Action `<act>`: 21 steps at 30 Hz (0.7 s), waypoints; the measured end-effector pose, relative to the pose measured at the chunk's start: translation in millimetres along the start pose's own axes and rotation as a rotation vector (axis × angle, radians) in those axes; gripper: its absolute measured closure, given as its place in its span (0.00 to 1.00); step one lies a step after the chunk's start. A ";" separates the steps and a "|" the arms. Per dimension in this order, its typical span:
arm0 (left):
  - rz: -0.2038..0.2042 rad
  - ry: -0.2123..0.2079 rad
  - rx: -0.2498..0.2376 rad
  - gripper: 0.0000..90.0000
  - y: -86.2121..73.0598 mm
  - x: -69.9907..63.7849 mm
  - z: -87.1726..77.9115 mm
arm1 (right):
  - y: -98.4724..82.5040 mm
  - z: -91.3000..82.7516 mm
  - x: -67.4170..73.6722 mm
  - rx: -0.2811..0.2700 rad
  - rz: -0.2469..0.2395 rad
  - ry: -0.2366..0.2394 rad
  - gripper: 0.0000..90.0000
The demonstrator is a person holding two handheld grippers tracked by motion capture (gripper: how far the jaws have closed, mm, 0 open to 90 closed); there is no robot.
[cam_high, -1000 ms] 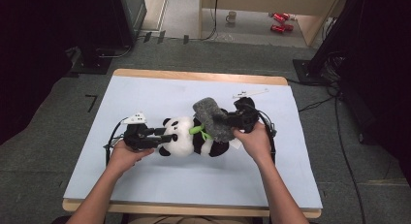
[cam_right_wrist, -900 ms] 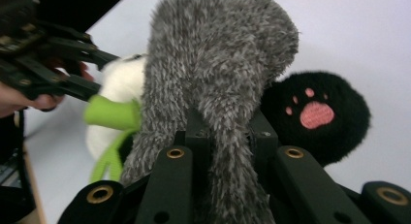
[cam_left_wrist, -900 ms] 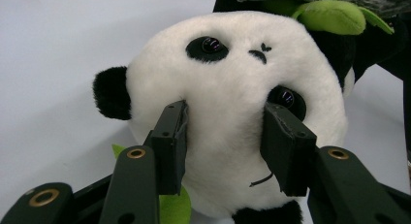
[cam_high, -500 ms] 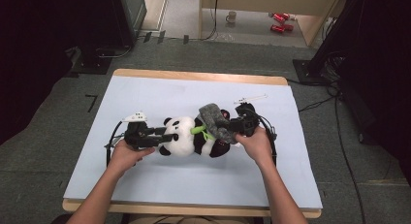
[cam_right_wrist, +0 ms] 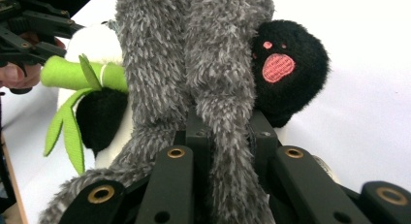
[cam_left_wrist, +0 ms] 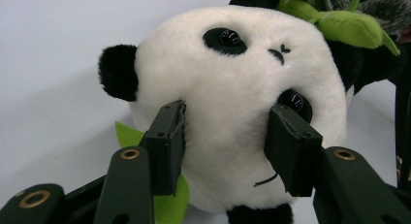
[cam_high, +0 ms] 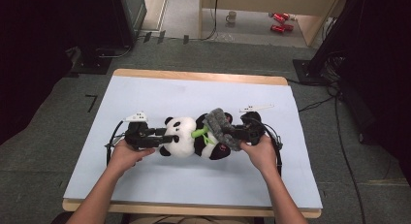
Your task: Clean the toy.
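The plush panda [cam_high: 189,139] lies on its back near the middle of the table [cam_high: 145,93], head toward the left edge, feet toward the right. The left gripper [cam_high: 157,137] comes in from the left, and its jaws straddle the panda's head. In the left gripper view the two pads sit against the white fur on either side of the face, one below the ear, one just under an eye. The jaws have just been opening a touch, with the head between them. Over on the right, the right gripper [cam_high: 231,133] has its jaws pinched tight on a grey fuzzy cloth [cam_high: 220,127], which drapes over the panda's belly and legs. In the right gripper view the cloth [cam_right_wrist: 203,64] runs up between the jaws, beside a black foot with a pink sole. The green bamboo sprig [cam_high: 202,135] pokes out just left of the cloth.
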State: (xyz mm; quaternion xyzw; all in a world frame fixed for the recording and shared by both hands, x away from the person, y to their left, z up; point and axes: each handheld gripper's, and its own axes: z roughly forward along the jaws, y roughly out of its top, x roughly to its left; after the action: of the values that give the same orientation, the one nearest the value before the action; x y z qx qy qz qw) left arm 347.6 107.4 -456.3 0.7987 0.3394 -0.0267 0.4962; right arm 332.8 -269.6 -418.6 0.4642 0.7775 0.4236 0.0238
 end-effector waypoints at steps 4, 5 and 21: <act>-0.005 0.001 -0.005 0.56 -0.1 0.0 0.3 | -2.4 0.5 -2.6 0.007 -0.032 -0.018 0.87; -0.008 0.001 -0.008 0.56 -0.1 0.0 0.4 | -2.9 0.5 -3.7 0.011 -0.031 -0.023 0.87; -0.035 0.003 -0.026 0.56 0.7 2.0 0.9 | -11.8 -0.5 -29.5 0.084 0.018 -0.055 0.87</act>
State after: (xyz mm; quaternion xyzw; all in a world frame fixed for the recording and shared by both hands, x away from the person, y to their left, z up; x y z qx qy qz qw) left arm 349.7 107.5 -457.0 0.7863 0.3543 -0.0295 0.5054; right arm 341.0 -294.3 -436.8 0.4833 0.7894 0.3778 0.0221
